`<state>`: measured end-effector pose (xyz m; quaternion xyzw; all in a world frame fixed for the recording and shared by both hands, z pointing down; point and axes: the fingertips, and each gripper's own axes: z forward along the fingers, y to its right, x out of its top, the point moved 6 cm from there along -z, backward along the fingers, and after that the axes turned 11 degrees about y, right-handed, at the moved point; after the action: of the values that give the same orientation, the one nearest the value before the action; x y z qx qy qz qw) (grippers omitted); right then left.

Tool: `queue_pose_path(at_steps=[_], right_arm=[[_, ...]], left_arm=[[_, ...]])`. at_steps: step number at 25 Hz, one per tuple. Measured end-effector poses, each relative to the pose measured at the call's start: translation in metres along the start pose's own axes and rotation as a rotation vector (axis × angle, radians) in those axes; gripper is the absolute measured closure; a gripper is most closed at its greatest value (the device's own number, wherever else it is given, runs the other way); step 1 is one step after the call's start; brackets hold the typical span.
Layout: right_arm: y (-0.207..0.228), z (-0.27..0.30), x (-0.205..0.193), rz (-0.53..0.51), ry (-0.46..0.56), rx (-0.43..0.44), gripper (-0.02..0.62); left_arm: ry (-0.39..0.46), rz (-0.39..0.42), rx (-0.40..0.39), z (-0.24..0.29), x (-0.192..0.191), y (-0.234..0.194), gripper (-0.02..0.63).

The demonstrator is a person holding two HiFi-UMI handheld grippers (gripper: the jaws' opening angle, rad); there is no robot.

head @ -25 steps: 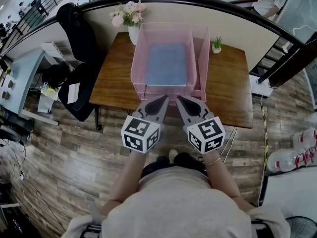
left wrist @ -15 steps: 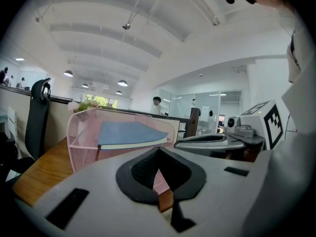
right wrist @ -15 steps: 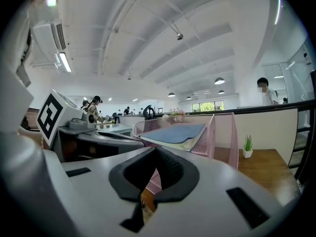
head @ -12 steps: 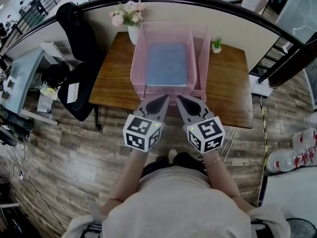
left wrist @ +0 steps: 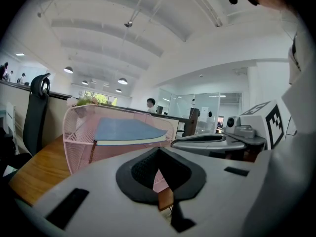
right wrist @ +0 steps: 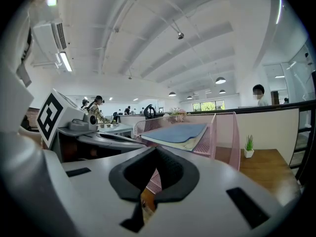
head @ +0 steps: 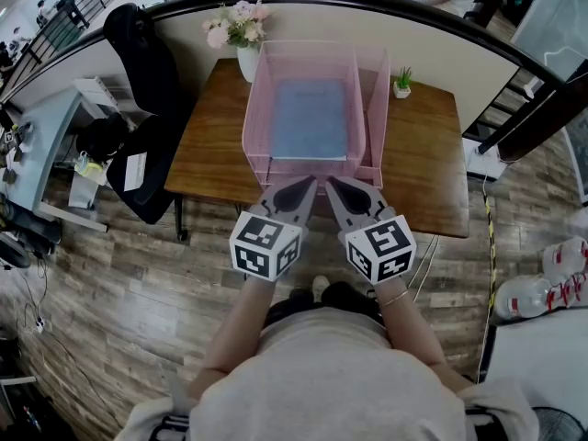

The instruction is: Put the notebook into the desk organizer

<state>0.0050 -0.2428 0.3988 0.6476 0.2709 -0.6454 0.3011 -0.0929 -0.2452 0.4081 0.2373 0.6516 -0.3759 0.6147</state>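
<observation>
A blue notebook (head: 310,119) lies flat inside the wide compartment of the pink mesh desk organizer (head: 251,108) on the wooden table (head: 418,168). Both grippers hover side by side just short of the organizer's front edge. My left gripper (head: 307,185) is shut with nothing in it, and so is my right gripper (head: 332,185). In the left gripper view the closed jaws (left wrist: 158,151) point at the organizer (left wrist: 79,135) and the notebook (left wrist: 126,130). The right gripper view shows its closed jaws (right wrist: 155,152) below the notebook (right wrist: 177,132) and the organizer's narrow side slot (right wrist: 223,132).
A white vase of flowers (head: 241,35) stands behind the organizer at the table's back left. A tiny potted plant (head: 402,83) sits at the back right. A black office chair (head: 142,90) is left of the table, and a curved dark railing (head: 386,5) runs behind it.
</observation>
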Motion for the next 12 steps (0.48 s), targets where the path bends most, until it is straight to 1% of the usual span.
queue_pose_path(at_steps=[6,12], right_arm=[[-0.0002,-0.0006,-0.0005,-0.005,-0.003,0.001,0.588],[-0.0025,-0.0012,-0.0016,-0.012,-0.012,0.010,0.588]], left_arm=[[0.007,-0.003,0.002,0.0001,-0.0006,-0.0007,0.595],[0.009,-0.029,-0.006,-0.0005,-0.0026,-0.0015,0.595]])
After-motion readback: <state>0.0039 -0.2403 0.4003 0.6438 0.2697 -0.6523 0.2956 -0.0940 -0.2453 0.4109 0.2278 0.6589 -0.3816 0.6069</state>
